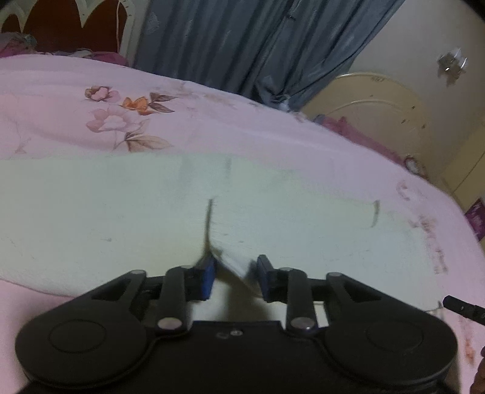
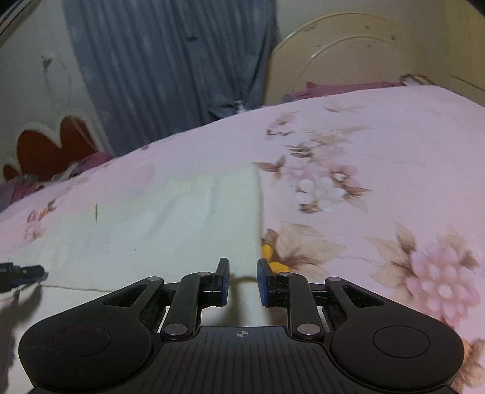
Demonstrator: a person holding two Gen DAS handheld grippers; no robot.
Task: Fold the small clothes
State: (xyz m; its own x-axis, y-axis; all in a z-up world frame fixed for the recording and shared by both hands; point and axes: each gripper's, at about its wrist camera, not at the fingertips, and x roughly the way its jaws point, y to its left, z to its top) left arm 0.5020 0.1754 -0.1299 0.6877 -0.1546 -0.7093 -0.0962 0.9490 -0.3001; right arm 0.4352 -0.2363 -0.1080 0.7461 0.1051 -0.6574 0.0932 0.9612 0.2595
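A pale white garment [image 1: 121, 212] lies spread flat on the pink flowered bed cover [image 1: 151, 91]. A raised fold of it runs up its middle and into my left gripper [image 1: 236, 278]. The jaws stand a little apart, the fold's edge lies between them against the left pad [image 1: 209, 282], and nothing is pinched. In the right wrist view the same garment [image 2: 151, 230] fills the lower left, its right edge straight. My right gripper [image 2: 243, 282] hovers over its near right corner, jaws slightly apart with only cloth showing below the gap.
Grey-blue curtains [image 1: 242, 39] hang behind the bed. A cream headboard [image 1: 379, 106] is at the right, a red and white one [image 1: 60, 27] at the far left. The other gripper's tip [image 2: 21, 275] shows at the left edge. The cover [image 2: 363, 151] stretches right.
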